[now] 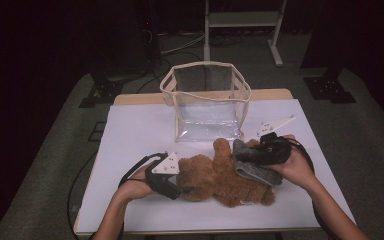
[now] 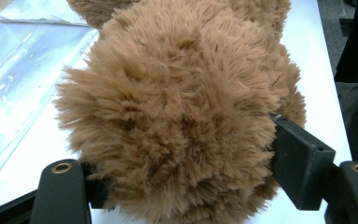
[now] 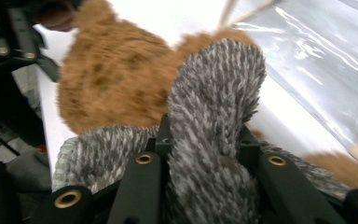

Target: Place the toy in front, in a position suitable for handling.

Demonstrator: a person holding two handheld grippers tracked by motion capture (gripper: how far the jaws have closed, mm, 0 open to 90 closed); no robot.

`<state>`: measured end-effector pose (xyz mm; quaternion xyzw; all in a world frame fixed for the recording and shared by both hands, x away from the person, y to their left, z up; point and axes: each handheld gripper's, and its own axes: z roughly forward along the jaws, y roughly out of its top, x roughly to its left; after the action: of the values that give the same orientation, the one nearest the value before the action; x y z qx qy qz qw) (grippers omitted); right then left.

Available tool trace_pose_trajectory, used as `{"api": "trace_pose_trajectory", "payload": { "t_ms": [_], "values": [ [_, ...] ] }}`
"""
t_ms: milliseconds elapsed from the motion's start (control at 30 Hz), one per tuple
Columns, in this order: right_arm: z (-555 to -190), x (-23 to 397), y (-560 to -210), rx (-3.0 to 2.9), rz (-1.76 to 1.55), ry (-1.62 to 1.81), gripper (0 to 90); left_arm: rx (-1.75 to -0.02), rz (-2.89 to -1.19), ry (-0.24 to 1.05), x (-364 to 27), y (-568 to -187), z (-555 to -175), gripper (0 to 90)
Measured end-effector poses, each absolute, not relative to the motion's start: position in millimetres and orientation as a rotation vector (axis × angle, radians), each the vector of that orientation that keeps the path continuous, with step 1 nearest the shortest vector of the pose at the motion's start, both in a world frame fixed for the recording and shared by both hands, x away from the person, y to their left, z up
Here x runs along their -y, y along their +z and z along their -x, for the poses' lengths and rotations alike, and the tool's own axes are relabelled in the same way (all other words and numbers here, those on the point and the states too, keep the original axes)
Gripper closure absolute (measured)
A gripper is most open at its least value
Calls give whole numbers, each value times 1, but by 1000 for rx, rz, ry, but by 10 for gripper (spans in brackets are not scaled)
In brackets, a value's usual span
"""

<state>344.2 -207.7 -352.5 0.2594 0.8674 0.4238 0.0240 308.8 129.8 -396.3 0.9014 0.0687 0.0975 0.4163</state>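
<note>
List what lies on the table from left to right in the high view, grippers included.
left gripper → brown teddy bear → grey knitted scarf → right gripper. The clear bag stands farther back, above the bear, so it has no clear place in this order.

This looks like a dark recording lab: black tripod bases (image 1: 330, 89) and cables (image 1: 180, 47) stand on grey carpet behind a white-covered table (image 1: 130, 150).
</note>
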Motion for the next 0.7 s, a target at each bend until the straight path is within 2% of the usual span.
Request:
{"api": "trace_pose_trajectory", "payload": {
  "t_ms": [133,467,700],
  "values": [
    [-344,203,-353,-2678,-776,1291,696,-187,-2252,241,-131,-397,-310,278],
    [-342,238,-360,-2613,-902,1313,696,-198,-2243,240,-130,-398,-312,276],
    [-331,201,-354,-2668,-733,1324,694,-200,-2240,243,-129,-398,-312,271]
  ]
}}
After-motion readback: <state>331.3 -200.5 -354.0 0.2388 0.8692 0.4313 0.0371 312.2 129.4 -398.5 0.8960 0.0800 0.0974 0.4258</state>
